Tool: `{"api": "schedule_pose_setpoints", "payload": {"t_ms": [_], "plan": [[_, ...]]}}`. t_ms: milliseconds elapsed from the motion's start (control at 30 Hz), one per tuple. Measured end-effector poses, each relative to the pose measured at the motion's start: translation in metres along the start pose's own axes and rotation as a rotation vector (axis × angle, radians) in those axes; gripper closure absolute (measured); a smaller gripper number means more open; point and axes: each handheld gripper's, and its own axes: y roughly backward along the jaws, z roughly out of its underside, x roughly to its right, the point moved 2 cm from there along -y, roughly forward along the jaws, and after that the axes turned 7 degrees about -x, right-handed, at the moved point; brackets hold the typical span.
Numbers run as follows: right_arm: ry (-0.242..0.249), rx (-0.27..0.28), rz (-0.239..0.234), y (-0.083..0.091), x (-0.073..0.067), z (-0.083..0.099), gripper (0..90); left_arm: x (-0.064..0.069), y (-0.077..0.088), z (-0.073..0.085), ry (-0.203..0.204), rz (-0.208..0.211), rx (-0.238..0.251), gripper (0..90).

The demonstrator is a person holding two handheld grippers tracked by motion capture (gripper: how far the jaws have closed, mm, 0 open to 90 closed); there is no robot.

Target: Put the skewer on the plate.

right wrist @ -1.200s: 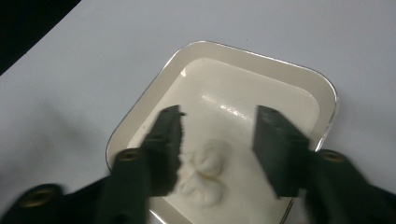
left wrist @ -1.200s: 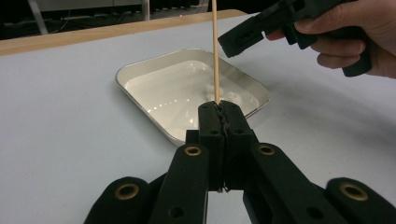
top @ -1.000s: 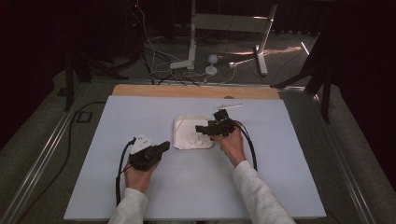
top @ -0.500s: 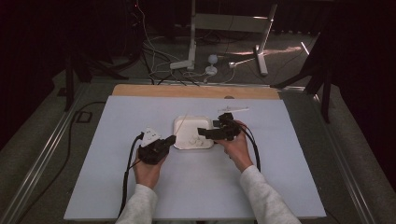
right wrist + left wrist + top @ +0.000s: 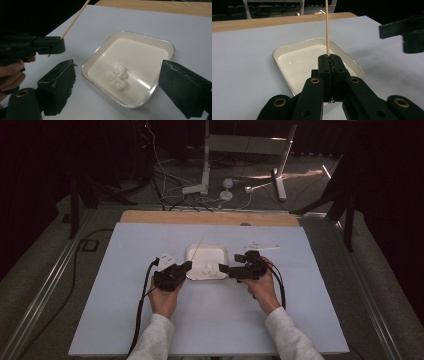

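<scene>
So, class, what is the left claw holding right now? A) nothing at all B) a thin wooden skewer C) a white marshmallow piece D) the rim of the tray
B: in the left gripper view the left claw is shut on a thin wooden skewer that rises over the white tray.

A pale blue-white sheet (image 5: pixel 125 320) covers the tabletop, and a wooden strip (image 5: pixel 200 217) shows along its far edge. A small white piece (image 5: pixel 261 245) lies on the sheet, far and right of centre. Beyond the table, a white metal stand (image 5: pixel 207 150) rises from carpet amid tangled cables (image 5: pixel 170 175). A metal rail (image 5: pixel 45 290) runs along the left.
</scene>
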Motion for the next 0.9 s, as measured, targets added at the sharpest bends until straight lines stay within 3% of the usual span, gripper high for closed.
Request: {"api": "schedule_pose_setpoints", "payload": {"t_ms": [533,900], "plan": [[0.050,0.069,0.035,0.052,0.015,0.022,10.7,0.004,-0.025,-0.002,0.023,-0.030,-0.049,89.4],[0.047,0.096,0.088,0.080,0.026,0.047,11.1,0.001,-0.044,0.005,0.048,-0.077,-0.125,89.3]]}}
